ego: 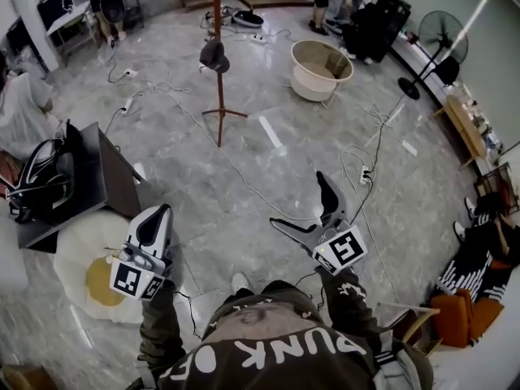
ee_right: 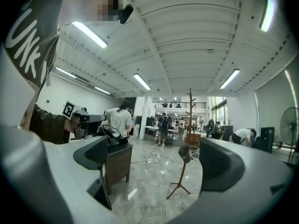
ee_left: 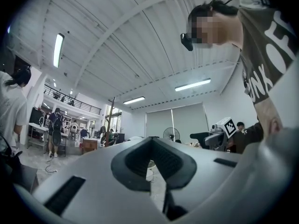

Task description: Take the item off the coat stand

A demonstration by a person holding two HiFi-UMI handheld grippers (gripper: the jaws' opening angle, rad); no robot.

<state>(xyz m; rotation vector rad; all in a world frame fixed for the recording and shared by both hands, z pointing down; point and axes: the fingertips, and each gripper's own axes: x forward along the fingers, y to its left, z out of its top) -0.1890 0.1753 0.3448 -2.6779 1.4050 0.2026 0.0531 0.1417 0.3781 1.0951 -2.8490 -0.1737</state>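
Note:
A reddish wooden coat stand [ego: 218,71] rises from the marble floor some way ahead of me. A dark cap [ego: 214,56] hangs on it about halfway up. My right gripper [ego: 306,210] is open and empty, far short of the stand. In the right gripper view the stand [ee_right: 188,125] and its cap [ee_right: 184,153] show between the spread jaws of the right gripper [ee_right: 159,164]. My left gripper [ego: 151,232] is held low at the left with its jaws together and holds nothing. The left gripper [ee_left: 153,164] points up toward the ceiling in its own view.
A dark wooden side table [ego: 114,181] with a black bag stands at my left, above an egg-shaped rug [ego: 85,270]. Cables [ego: 244,173] trail across the floor around the stand's foot. A round beige tub [ego: 321,70] and a floor fan [ego: 443,39] stand farther back, where people work.

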